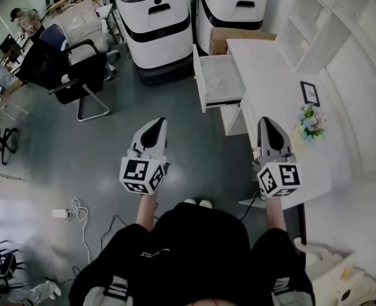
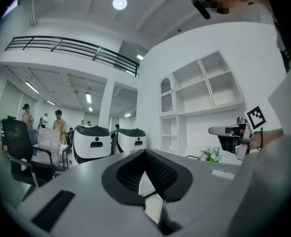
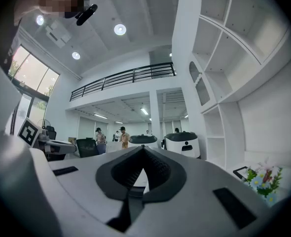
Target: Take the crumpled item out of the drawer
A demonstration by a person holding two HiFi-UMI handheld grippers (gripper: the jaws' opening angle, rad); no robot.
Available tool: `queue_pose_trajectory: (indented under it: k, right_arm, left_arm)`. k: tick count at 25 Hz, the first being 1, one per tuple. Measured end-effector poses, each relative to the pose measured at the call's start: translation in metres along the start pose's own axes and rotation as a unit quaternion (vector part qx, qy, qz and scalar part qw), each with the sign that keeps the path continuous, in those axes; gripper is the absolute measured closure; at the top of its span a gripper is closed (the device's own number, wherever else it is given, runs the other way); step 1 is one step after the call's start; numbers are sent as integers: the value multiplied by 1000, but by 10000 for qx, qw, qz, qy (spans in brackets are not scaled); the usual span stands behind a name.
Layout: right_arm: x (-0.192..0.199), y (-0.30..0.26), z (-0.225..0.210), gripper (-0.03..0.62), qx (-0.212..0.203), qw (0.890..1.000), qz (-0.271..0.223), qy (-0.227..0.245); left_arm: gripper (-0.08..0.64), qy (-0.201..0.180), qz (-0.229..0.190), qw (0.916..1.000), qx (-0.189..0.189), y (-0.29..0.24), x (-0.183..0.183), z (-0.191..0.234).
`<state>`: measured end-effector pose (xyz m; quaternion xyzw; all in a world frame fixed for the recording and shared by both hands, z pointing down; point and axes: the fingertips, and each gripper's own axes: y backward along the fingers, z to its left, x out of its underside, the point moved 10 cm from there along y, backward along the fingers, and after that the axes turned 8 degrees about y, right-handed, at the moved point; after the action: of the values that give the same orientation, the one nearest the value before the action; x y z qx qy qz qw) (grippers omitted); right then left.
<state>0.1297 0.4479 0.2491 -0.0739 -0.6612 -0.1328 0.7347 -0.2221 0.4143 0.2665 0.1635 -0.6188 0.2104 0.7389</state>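
Drawer (image 1: 199, 75): pulled open from the white desk, sticking out over the grey floor, ahead of both grippers.
Crumpled item (image 1: 215, 81): only a faint pale patch on the drawer bottom in the head view; too small to make out its shape. Nothing touching it.
Left gripper (image 1: 157, 122): jaws pressed together, nothing between them. Held over bare floor, pointing forward, well short of the drawer and a bit left of it.
Right gripper (image 1: 267, 121): jaws pressed together, nothing pinched. Held over the desk's near front edge, pointing forward, apart from the drawer.
Desk (image 1: 271, 69): top mostly bare. Black picture frame (image 1: 310, 93) lies near the far-right edge, flowers (image 1: 310, 121) just beside it on the near side.
Cardboard box (image 1: 229, 38): behind the desk's far end.
White machines (image 1: 153, 18): two, side by side, past the drawer.
Office chair (image 1: 79, 75): black, on the floor well left of the drawer.
Cable (image 1: 79, 212): white, loose on the floor near the person's left side.
Shelves (image 3: 224, 38): white, built into the wall at right.
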Motion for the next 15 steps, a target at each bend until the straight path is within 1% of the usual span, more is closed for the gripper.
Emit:
queue_pose_trajectory:
  k: [4,8,15]
  right_arm:
    - [2,1,-3,600,13,10000,-3,-58]
    - [6,1,-10,600,3,9998,-2,-220]
    - [13,1,-21,600,-165,9992,-21,-369]
  left_arm:
    - [563,1,12,10000,-29,0,1,-2]
    - [563,16,28,10000,-78,-1,2,-5]
    - [563,55,72,9998,-194,-3,7,-16]
